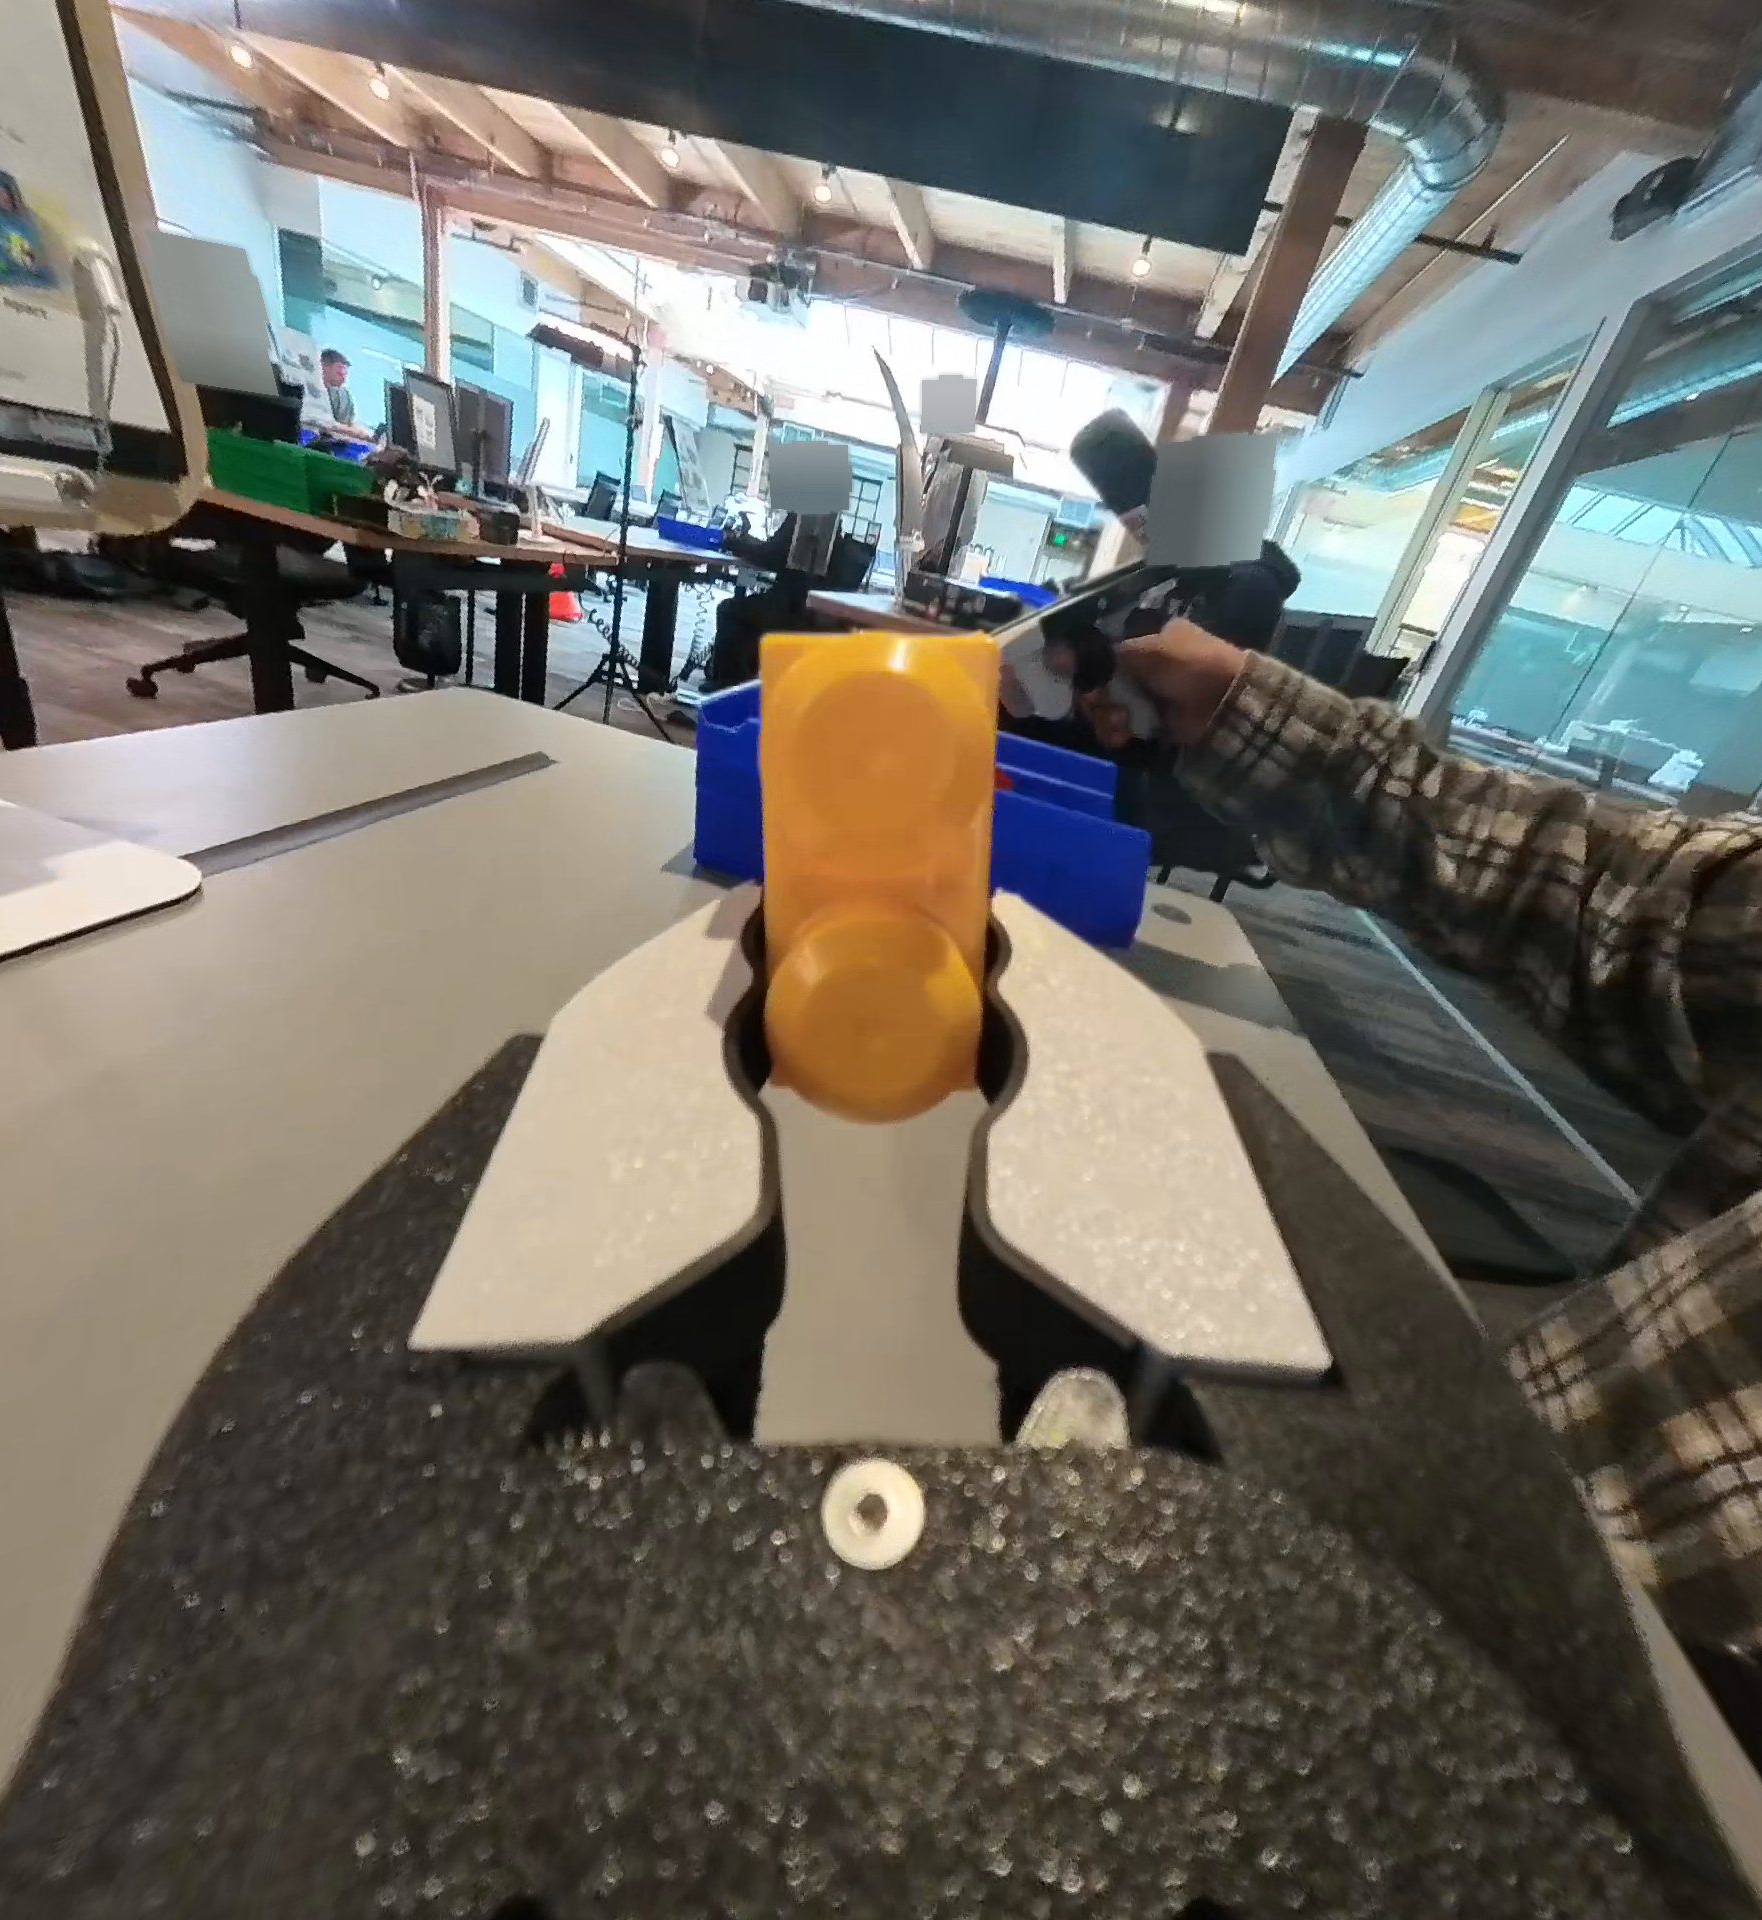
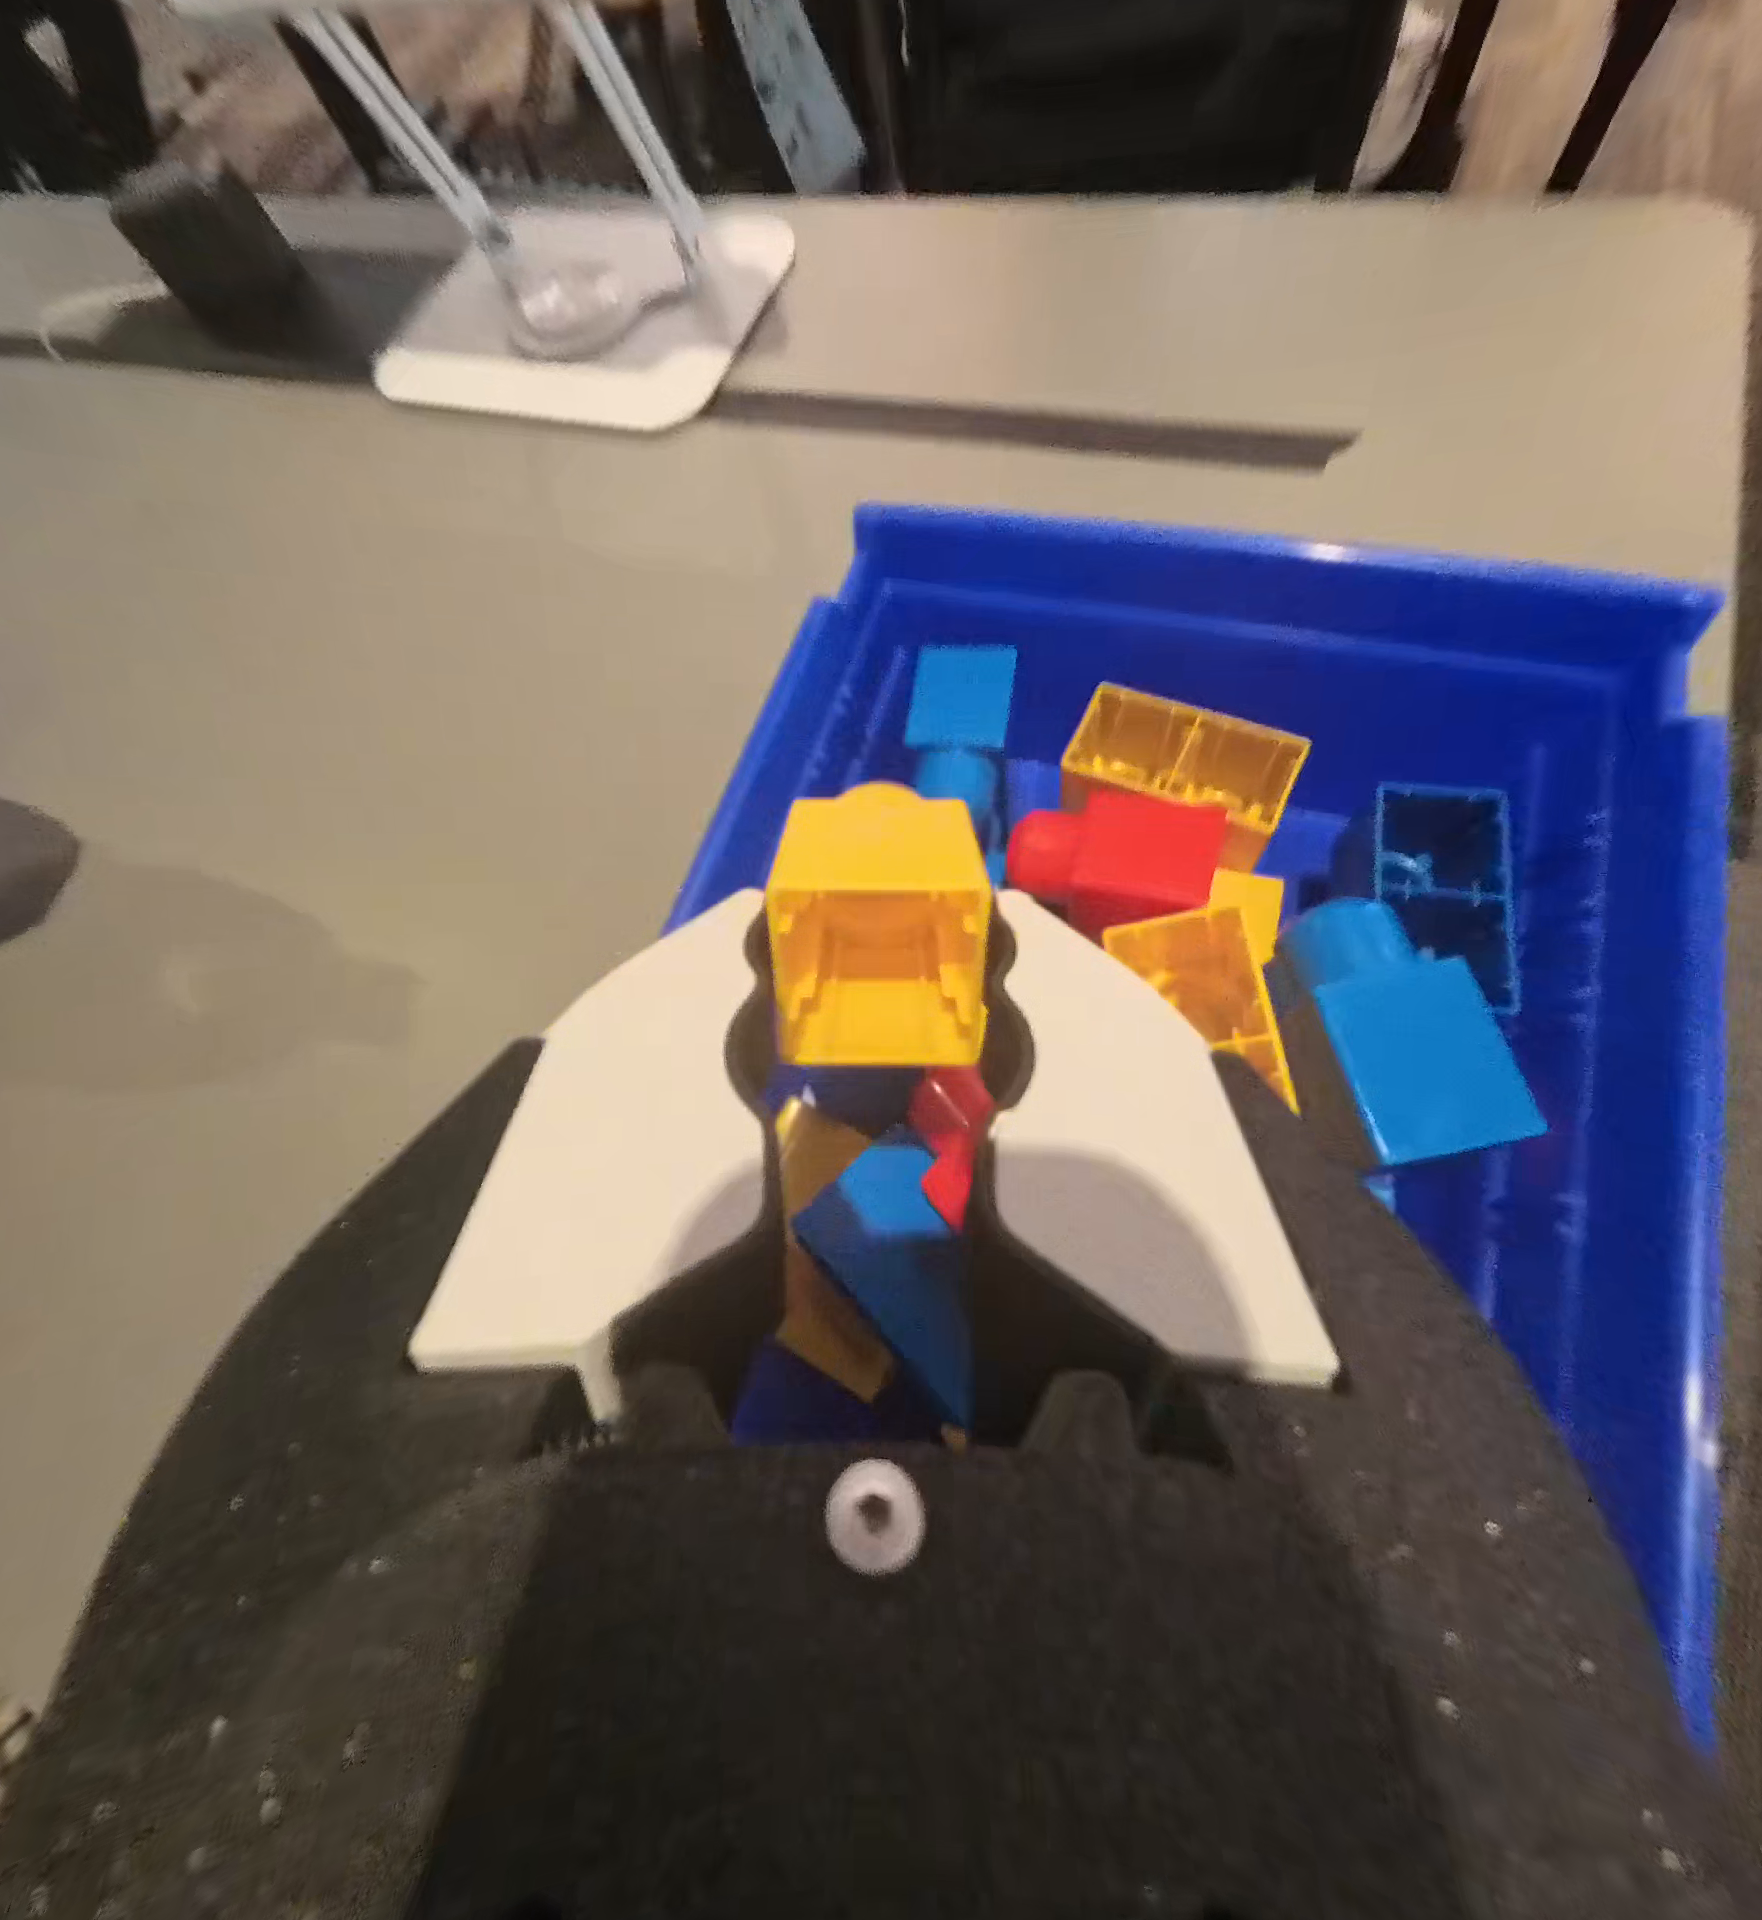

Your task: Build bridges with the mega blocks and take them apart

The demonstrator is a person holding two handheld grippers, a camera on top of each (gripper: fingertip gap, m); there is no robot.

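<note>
Our left hand-held gripper (image 1: pixel 872 997) grips an orange two-stud block (image 1: pixel 875 831) above the grey tabletop (image 1: pixel 285 1039), studs facing the camera. Our right hand-held gripper (image 2: pixel 877 997) clasps a yellow single block (image 2: pixel 877 940), hollow underside toward the camera, over the near edge of the blue bin (image 2: pixel 1272 561). The bin sits at the tabletop's corner, holding loose red, blue and yellow blocks.

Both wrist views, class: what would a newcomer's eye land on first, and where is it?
First, the blocks in the grippers: the left gripper clamps an orange two-stud block above the grey table, studs facing the camera. The right gripper grips a yellow block, hollow underside towards the camera, over the blue bin. Next, the bin's jumble of red, blue and yellow blocks at the table's right edge.
</note>
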